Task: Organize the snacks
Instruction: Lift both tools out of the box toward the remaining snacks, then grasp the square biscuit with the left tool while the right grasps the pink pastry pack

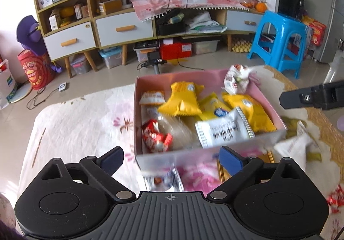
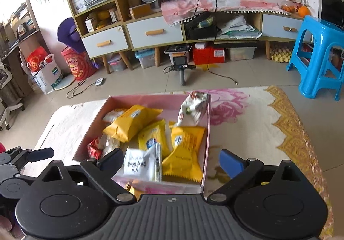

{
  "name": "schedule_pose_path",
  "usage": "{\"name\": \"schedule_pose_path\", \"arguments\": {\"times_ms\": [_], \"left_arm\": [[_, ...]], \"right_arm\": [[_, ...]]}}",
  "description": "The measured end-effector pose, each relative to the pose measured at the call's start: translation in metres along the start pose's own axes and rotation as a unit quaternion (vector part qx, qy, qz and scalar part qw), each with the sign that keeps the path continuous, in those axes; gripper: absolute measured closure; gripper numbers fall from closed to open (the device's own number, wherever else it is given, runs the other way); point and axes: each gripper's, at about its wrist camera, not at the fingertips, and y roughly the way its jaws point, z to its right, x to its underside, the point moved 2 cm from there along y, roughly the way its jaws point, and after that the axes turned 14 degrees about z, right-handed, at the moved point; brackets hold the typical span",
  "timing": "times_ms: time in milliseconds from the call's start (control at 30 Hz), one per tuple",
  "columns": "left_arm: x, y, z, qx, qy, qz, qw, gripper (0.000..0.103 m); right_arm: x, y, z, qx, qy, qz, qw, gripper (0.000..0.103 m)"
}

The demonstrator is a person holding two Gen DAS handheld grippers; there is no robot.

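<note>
Your left gripper (image 1: 171, 159) stands spread wide with nothing between its pads, just short of the near wall of the pink cardboard box (image 1: 215, 153). Your right gripper (image 2: 172, 160) is likewise released and empty, over the box's near end. Inside the box: yellow snack packets (image 2: 131, 125), a white printed sachet (image 2: 143, 163), a red wrapper (image 1: 155, 137). Blurred packets, probably more snacks, lie outside the near wall.

The box (image 2: 207, 132) is pink inside; its packets are yellow (image 2: 131, 125), white with dark print (image 2: 143, 163), and red (image 2: 94, 149). The surface's cloth (image 2: 247, 123) is cream with pink flowers and a gold border; the stool (image 2: 318, 55) is bright blue
</note>
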Motion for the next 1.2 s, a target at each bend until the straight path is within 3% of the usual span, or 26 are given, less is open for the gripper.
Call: {"name": "schedule_pose_path", "arguments": {"times_ms": [467, 867, 1200], "left_arm": [[0.044, -0.034, 0.006, 0.040, 0.005, -0.017, 0.9991, 0.006], [0.084, -0.032, 0.019, 0.073, 0.039, -0.058, 0.9949, 0.006], [0.092, -0.032, 0.029, 0.107, 0.046, -0.068, 0.9908, 0.009]], "right_arm": [[0.035, -0.024, -0.018, -0.023, -0.035, -0.008, 0.999, 0.012], [0.063, -0.022, -0.026, -0.036, -0.080, -0.039, 0.995, 0.012], [0.078, -0.015, -0.039, -0.043, -0.112, -0.065, 0.991, 0.012]]}}
